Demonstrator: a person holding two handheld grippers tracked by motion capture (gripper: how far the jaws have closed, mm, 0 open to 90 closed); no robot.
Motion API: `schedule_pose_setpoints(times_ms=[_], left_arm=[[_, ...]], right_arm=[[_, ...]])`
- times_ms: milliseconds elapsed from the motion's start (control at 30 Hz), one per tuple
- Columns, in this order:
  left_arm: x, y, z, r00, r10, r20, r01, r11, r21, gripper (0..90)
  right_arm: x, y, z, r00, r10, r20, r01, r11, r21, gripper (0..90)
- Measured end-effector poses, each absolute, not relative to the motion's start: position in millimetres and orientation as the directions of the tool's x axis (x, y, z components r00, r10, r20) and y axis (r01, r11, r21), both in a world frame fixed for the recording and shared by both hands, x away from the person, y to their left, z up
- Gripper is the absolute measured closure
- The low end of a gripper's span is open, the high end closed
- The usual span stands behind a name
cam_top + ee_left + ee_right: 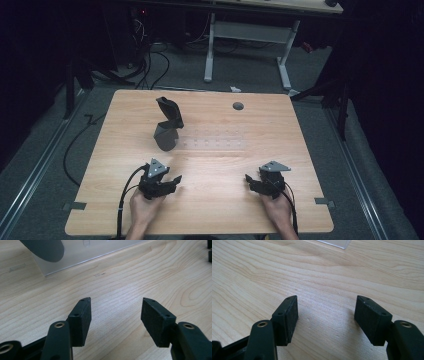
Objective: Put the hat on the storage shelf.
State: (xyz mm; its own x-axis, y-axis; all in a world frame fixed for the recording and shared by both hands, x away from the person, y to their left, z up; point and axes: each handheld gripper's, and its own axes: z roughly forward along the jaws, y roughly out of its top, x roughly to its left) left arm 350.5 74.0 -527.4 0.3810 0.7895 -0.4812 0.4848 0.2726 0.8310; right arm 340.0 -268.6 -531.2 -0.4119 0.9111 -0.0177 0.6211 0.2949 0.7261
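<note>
Upright, dark angular object (167,125), top tilted left

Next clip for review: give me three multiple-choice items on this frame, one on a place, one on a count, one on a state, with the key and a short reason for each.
1. Where does the dark grey object stand?
A. beyond the left tongs, toward the table's far side
B. between the two tongs
C. at the table's right edge

2. How many tongs are over the table?
A. one
B. two
C. three

3. How are the right tongs?
A. shut on a cloth
B. shut and empty
C. open, bare wood between them

Key: 1 A, the high view shows it ahead of the left tongs. 2 B, one in each hand. 3 C, the right gripper view shows a wide empty gap.
</note>
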Motion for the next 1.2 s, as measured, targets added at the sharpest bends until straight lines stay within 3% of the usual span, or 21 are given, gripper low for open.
schedule_pose_setpoints(times_ms=[767,1000,1200], left_arm=[[355.6,60.4,-545.6,0.374,0.837,-0.400,0.477,0.196,0.857,39.4],[355.7,59.0,-546.3,0.371,0.837,-0.401,0.489,0.191,0.851,27.3],[356.4,59.3,-546.4,0.364,0.841,-0.401,0.492,0.192,0.849,24.7]], right_arm=[[340.0,-268.5,-531.2,-0.412,0.911,-0.019,0.621,0.296,0.726,35.9],[339.9,-268.4,-531.2,-0.412,0.911,-0.018,0.621,0.295,0.726,35.8],[339.9,-268.4,-531.2,-0.411,0.911,-0.019,0.621,0.295,0.726,35.8]])
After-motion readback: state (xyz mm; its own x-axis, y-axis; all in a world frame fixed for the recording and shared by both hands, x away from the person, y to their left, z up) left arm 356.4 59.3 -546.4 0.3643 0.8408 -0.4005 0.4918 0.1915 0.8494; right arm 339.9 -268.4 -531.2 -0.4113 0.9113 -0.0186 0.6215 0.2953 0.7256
